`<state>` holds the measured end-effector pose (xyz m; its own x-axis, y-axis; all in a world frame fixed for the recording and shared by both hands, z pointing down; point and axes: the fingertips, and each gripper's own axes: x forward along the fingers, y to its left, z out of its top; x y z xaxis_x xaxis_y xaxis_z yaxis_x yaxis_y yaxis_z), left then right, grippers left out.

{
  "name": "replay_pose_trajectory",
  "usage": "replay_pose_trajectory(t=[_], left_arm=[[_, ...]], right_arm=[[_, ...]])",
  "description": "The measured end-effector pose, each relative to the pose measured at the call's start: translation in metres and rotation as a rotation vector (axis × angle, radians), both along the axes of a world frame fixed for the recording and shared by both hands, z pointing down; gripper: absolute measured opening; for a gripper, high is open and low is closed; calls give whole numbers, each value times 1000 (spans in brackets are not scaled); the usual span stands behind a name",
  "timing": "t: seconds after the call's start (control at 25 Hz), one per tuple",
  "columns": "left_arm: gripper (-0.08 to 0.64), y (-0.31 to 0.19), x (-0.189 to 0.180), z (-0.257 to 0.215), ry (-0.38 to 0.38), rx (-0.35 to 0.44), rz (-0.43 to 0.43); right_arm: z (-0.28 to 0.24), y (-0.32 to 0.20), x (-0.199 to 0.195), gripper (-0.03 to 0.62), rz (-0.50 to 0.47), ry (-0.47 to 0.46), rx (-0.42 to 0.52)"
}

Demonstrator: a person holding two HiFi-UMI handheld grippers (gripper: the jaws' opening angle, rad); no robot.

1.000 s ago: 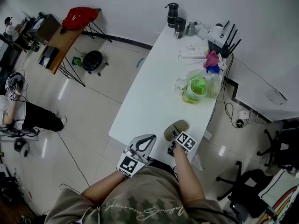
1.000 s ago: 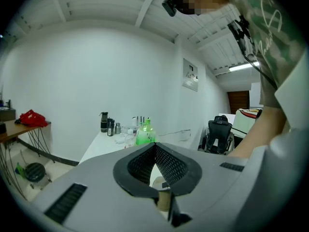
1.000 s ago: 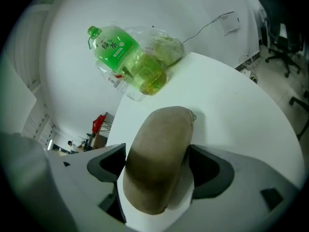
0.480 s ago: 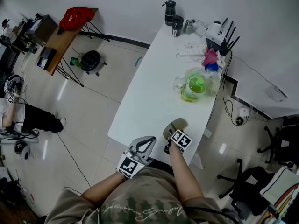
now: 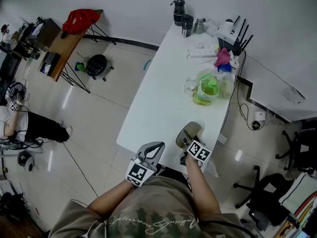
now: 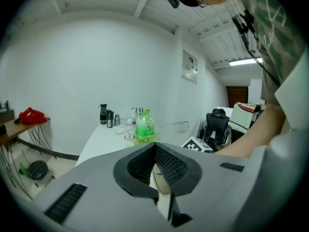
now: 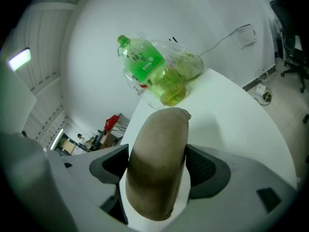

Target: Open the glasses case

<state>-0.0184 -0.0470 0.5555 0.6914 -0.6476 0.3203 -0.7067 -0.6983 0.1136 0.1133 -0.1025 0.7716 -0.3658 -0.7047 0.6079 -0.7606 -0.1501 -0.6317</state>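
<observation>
The tan oval glasses case [image 5: 188, 133] lies closed near the front edge of the white table [image 5: 158, 100]. My right gripper [image 5: 184, 143] reaches over that edge. Its jaws are closing, and the case sits lengthwise between them. In the right gripper view the case [image 7: 159, 158] fills the gap, and both dark pads [image 7: 205, 170] touch its sides. My left gripper [image 5: 155, 148] hovers at the table's front edge, left of the case and apart from it. It is shut with nothing in it; in the left gripper view its [image 6: 155, 151] pads meet.
A green bottle in a clear plastic bag [image 5: 207, 90] stands past the case at the table's right side. Further back are a power strip [image 5: 202, 53], dark flasks [image 5: 181, 15] and a router [image 5: 230, 32]. Tiled floor lies on both sides of the table.
My right gripper has shifted slightly right and lifted a little around the case. The left gripper has stayed where it was.
</observation>
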Motion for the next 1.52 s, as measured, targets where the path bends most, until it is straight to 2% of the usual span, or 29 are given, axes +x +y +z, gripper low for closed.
replay_pose_trajectory(t=[0.2, 0.32, 0.4, 0.48, 0.56, 0.64, 0.72, 0.88, 0.96, 1.12, 1.24, 1.4, 1.52], left_arm=[[6, -8, 0, -1, 35, -17, -15], [6, -14, 2, 0, 5, -11, -10], [6, -15, 5, 0, -26, -6, 8], [6, -12, 12, -4, -7, -25, 43], [6, -5, 22, -10, 1, -30, 105], [30, 3, 34, -19, -2, -9, 160], [60, 6, 43, -29, 46, -13, 183], [88, 10, 54, -44, 161, -65, 228], [115, 15, 57, -54, 206, -86, 265], [117, 23, 63, -61, 214, -92, 300], [117, 27, 62, -62, 261, -114, 306], [117, 33, 59, -71, 318, -106, 354], [115, 39, 60, -80, 299, -64, 410]], right_arm=[[-88, 8, -17, 377, -103, -41, 185], [-147, 19, -26, 376, -185, -15, 315], [-181, 29, -29, 376, -221, -12, 387], [-209, 40, -32, 376, -244, -13, 448], [-229, 49, -33, 376, -278, 39, 507], [-243, 55, -33, 376, -328, 140, 565], [-251, 58, -32, 376, -365, 190, 608], [-260, 64, -27, 376, -355, 130, 658], [-266, 66, -24, 376, -356, 131, 682], [-283, 68, -26, 376, -393, 144, 759], [-289, 72, -30, 371, -429, 135, 805], [-296, 78, -31, 370, -425, 50, 838], [-301, 84, -32, 370, -433, 18, 875]])
